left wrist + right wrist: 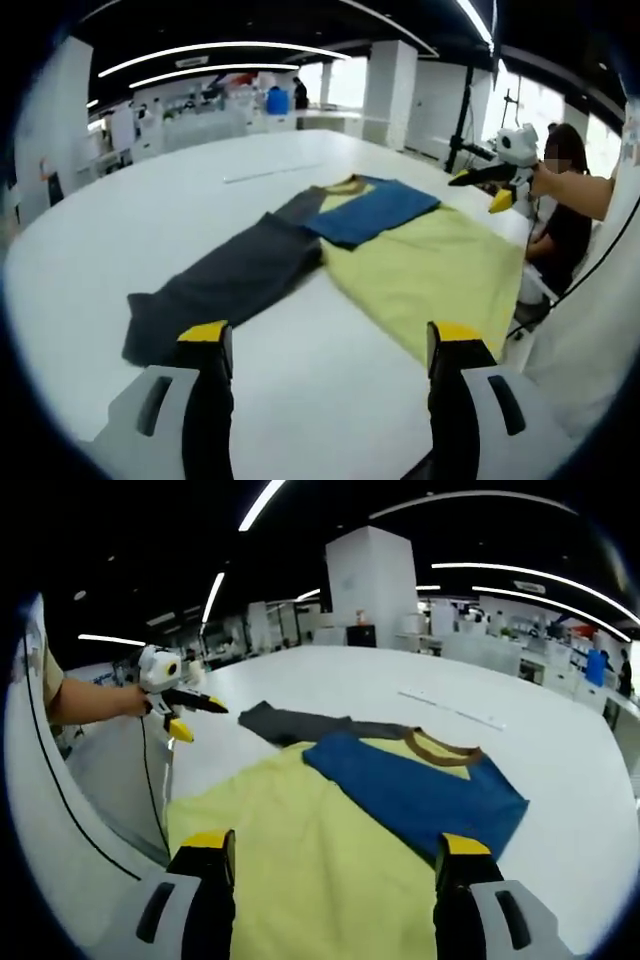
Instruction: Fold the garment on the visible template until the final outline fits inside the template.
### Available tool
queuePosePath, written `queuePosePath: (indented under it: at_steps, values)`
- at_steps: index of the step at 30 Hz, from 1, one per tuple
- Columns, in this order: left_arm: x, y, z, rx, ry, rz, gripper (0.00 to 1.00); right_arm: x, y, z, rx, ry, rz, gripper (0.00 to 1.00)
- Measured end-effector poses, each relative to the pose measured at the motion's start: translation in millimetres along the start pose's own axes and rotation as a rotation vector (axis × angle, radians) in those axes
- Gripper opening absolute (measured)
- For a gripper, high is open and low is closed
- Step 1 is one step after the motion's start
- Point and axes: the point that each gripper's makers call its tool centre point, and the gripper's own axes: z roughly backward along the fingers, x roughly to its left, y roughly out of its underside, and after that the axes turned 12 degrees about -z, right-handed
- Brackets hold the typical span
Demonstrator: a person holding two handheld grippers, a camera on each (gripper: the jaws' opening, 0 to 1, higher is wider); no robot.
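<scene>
1. The yellow cotton shirt with one blue sleeve, one grey sleeve and a brown collar [420,265] lay flat on the broad white table [200,200], well ahead of the left gripper [333,345], whose yellow-tipped black jaws stood wide apart with nothing between them and no cloth touching them.
2. In the right gripper view the same shirt [300,830] spread just beyond the right gripper [337,855]; its jaws were also spread apart and empty, the yellow body cloth showing between them.
3. Counted: one garment, two sleeves, two grippers, and one thin pale strip [450,710] lying on the table beyond the collar.
4. The blue sleeve [420,790] was folded over the yellow chest; the grey sleeve [220,285] lay stretched out on the table.
5. The left gripper view showed the grey sleeve's whole length and a seated person [565,215] by the table edge; the right gripper view showed just the sleeve's far end.
</scene>
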Motion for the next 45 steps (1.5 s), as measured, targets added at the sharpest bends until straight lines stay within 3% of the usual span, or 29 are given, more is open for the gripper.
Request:
queuePosePath:
  at_steps: [9,25,45]
  values:
    - [22.2,5.7,2.7,0.008,-0.046,0.022,0.75,0.6,10.0,10.2,0.000,0.016,-0.012,0.81]
    - [45.3,19.3,7.5,0.029,-0.110,0.043,0.74,0.3,22.3,27.1,-0.004,0.040,-0.035,0.81]
    - [92.4,36.9,12.6,0.077,-0.208,0.065,0.70,-1.2,29.4,31.1,0.009,0.058,-0.039,0.81]
